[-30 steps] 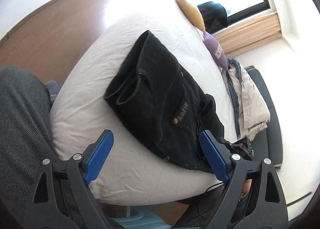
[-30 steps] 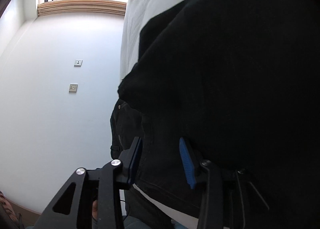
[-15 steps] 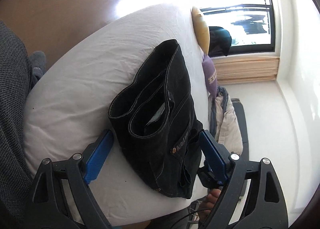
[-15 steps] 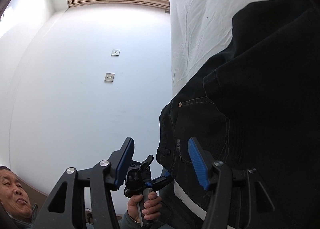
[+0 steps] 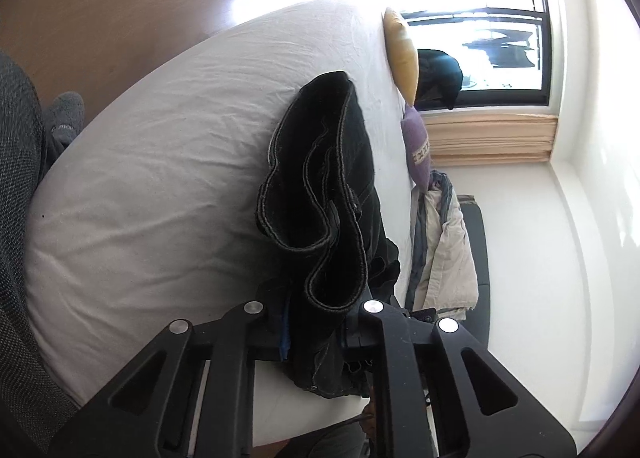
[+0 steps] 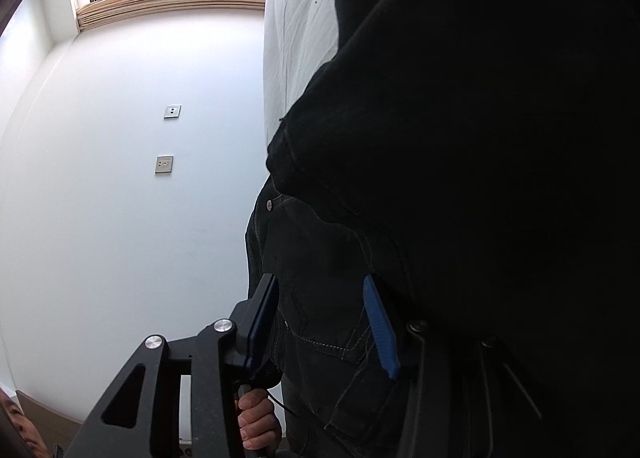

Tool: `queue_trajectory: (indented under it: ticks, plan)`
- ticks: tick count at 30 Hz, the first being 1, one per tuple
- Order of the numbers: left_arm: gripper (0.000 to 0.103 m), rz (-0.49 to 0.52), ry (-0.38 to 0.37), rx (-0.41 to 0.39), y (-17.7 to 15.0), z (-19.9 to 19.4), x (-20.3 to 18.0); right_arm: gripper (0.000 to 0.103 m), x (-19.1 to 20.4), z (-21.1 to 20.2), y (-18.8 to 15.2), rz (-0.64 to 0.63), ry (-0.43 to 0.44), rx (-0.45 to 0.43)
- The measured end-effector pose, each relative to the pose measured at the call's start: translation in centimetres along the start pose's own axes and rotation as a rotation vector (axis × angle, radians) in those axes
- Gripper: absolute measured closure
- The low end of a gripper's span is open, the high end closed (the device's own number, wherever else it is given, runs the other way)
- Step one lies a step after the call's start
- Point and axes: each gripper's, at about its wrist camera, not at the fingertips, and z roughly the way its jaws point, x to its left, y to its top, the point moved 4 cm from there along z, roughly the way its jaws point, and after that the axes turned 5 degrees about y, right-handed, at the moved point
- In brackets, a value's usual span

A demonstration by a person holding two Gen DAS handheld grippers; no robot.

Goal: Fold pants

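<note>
A white bedsheet (image 5: 160,186) covers the bed in front of me, wrinkled. At its far edge I see a yellow pillow (image 5: 401,54) and a purple cushion (image 5: 418,146) just below it. Beige and grey clothes (image 5: 444,250) lie piled on a dark sofa (image 5: 478,242). Behind them a window (image 5: 504,42) glares brightly. Two wall sockets (image 6: 164,164) sit on the white wall.

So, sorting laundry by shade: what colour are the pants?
Black, with lighter seam stitching on the pants; clearest in the left wrist view.
</note>
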Motion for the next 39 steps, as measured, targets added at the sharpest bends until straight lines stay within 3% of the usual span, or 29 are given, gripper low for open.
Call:
queue_trajectory:
  ticks: [4,6,9,12,16,18,22,26,28,31,33,35,39]
  plan:
    - [0.090,0.118,0.030,-0.029,-0.1,-0.9,-4.1,0.050,0.8,0.2,-0.1,-0.026,-0.030,0.001]
    - [0.089,0.215,0.045,-0.042,-0.6,-1.4,-7.3,0.036,1.7,-0.2,-0.2,-0.041,-0.046,-0.004]
    - [0.090,0.397,0.049,-0.050,-2.2,-1.5,-13.2,0.035,4.2,-2.2,0.1,-0.110,-0.027,-0.029]
    - [0.089,0.594,0.050,-0.028,-5.1,0.1,-19.7,0.034,5.9,-5.7,0.8,-0.146,-0.028,-0.071]
    - [0.089,0.889,0.078,0.046,-12.2,5.3,-25.9,0.029,8.2,-10.8,1.4,-0.207,-0.014,-0.108]
    - [0.089,1.008,0.098,0.094,-16.2,8.6,-26.6,0.023,9.1,-13.0,1.5,-0.243,-0.016,-0.107]
    - [0.089,1.167,0.169,0.217,-22.8,14.0,-25.6,0.022,8.8,-15.5,1.4,-0.250,-0.028,-0.101]
    - [0.089,1.228,0.196,0.272,-25.4,15.6,-24.9,0.018,7.9,-15.3,1.1,-0.240,-0.127,-0.068]
    - [0.089,1.231,0.209,0.270,-25.5,15.9,-24.8,0.022,6.7,-14.8,0.7,-0.213,-0.173,-0.059]
    - [0.089,1.256,0.226,0.266,-26.0,16.2,-24.8,0.037,6.0,-14.3,0.3,-0.210,-0.194,-0.058]
    - [0.089,1.277,0.229,0.262,-26.3,16.0,-24.7,0.064,6.1,-14.5,0.3,-0.247,-0.253,-0.051]
    - [0.089,1.292,0.230,0.255,-27.0,16.5,-25.2,0.080,6.1,-14.8,0.4,-0.269,-0.322,-0.047]
    - [0.089,1.313,0.234,0.246,-27.8,17.6,-25.9,0.085,6.0,-15.6,0.7,-0.292,-0.335,-0.068]
